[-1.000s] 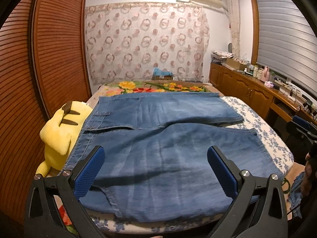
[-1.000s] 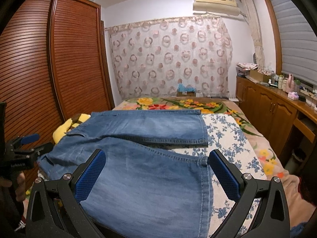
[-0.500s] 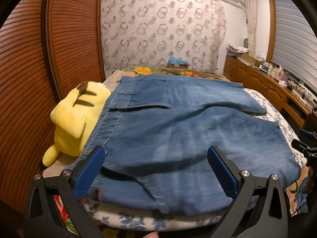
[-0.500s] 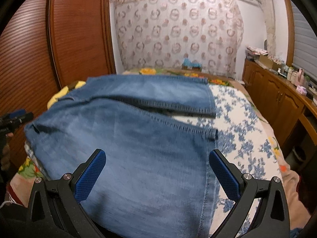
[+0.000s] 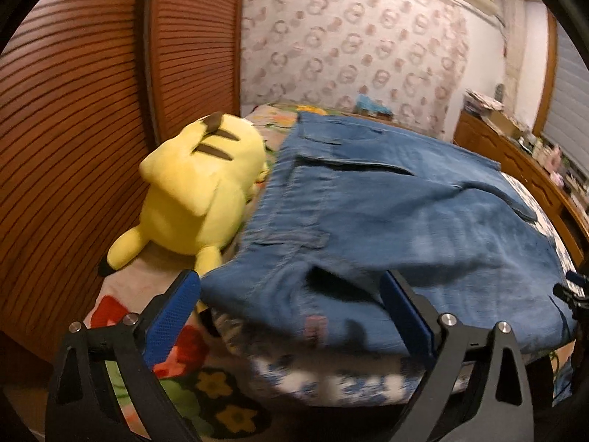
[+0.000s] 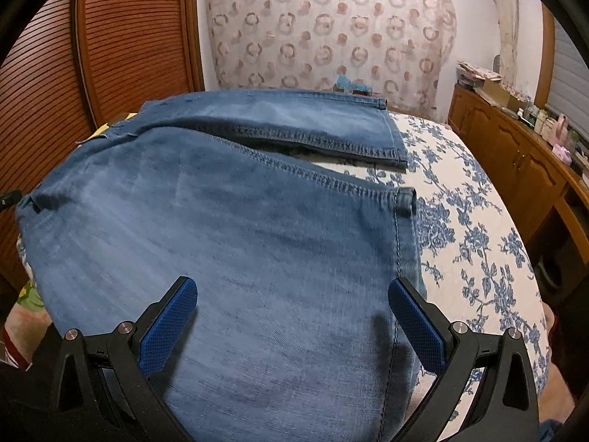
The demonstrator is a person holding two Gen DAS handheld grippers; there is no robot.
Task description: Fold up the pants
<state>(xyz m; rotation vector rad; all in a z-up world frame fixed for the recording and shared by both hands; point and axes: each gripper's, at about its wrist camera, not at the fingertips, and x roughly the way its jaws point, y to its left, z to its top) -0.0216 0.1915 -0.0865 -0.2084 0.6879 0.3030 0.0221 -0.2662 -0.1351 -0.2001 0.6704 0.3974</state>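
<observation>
blue denim pants (image 6: 228, 228) are lying spread flat across the bed (image 6: 475, 228), legs side by side, waist bunching beside a yellow plush toy (image 5: 195, 188). left gripper (image 5: 291, 305) is closing, gripping nothing; right gripper (image 6: 292, 313) is gaping wide above the near leg.

The pants (image 6: 228, 243) run off the bottom edge, their waist corner (image 5: 294, 305) blurred.
</observation>
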